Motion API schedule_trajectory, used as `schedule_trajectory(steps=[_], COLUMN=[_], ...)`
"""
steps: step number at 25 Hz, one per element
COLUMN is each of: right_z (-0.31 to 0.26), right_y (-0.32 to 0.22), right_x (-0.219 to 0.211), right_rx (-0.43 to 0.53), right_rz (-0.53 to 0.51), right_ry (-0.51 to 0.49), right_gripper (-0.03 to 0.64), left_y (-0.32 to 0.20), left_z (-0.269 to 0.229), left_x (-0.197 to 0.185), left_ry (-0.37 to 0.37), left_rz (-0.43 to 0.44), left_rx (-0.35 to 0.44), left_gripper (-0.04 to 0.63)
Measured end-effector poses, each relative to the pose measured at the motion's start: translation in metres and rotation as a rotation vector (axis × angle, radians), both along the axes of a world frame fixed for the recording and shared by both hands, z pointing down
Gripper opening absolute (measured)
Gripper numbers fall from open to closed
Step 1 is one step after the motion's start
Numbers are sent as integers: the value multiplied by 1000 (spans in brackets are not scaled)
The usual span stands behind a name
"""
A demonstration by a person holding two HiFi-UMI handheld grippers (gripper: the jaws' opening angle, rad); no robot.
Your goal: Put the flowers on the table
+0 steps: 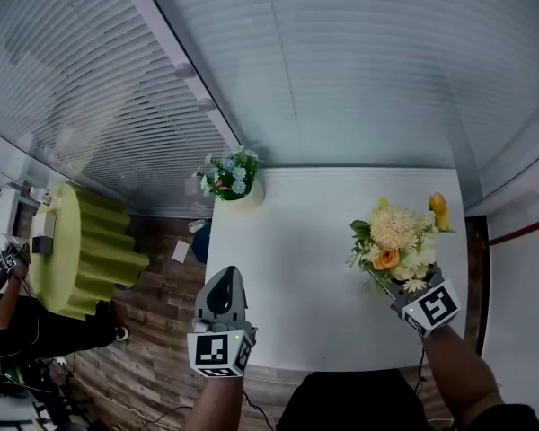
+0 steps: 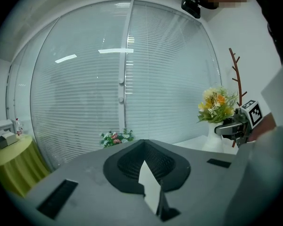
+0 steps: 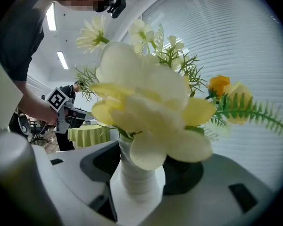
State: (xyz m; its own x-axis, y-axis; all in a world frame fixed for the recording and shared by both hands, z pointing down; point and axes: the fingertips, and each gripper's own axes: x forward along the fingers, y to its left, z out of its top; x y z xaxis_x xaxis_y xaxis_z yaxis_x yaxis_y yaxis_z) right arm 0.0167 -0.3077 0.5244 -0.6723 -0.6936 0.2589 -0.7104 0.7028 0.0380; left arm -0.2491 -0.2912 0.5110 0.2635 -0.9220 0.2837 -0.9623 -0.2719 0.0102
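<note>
A bouquet of yellow, cream and orange flowers (image 1: 397,236) stands in a ribbed white vase (image 3: 134,173). My right gripper (image 1: 402,285) is shut on the vase, one black pad on each side, over the right part of the white table (image 1: 296,268). The blooms hide the fingertips in the head view. From the left gripper view the vase (image 2: 212,136) looks upright and low over the tabletop; I cannot tell whether it touches. My left gripper (image 1: 223,284) hovers shut and empty at the table's near left edge, pointing toward the window.
A second pot of blue and white flowers (image 1: 231,176) sits on the table's far left corner. A lime-green covered round table (image 1: 81,250) stands on the wooden floor to the left, with a person (image 1: 4,281) beside it. Blinds cover the curved window behind. A coat stand (image 2: 236,74) is at the right.
</note>
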Motion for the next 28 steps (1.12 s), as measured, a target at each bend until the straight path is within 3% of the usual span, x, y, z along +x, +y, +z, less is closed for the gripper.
schedule_trajectory(steps=[9, 15, 19, 28], right_z=[36, 37, 31, 32], right_y=[-15, -16, -12, -7], right_x=[-8, -11, -15, -12], right_rx=[13, 28, 68, 72], right_rz=[-31, -28, -43, 6], right_ry=[18, -11, -4, 22], right_gripper=[279, 279, 281, 281], left_y=[-6, 2, 8, 12], left_z=[18, 19, 20, 10], left_x=[-4, -6, -3, 5], left_ry=[-26, -48, -38, -42], left_rz=[-34, -68, -75, -38], left_rx=[7, -51, 1, 26], left_gripper=[-5, -5, -5, -5])
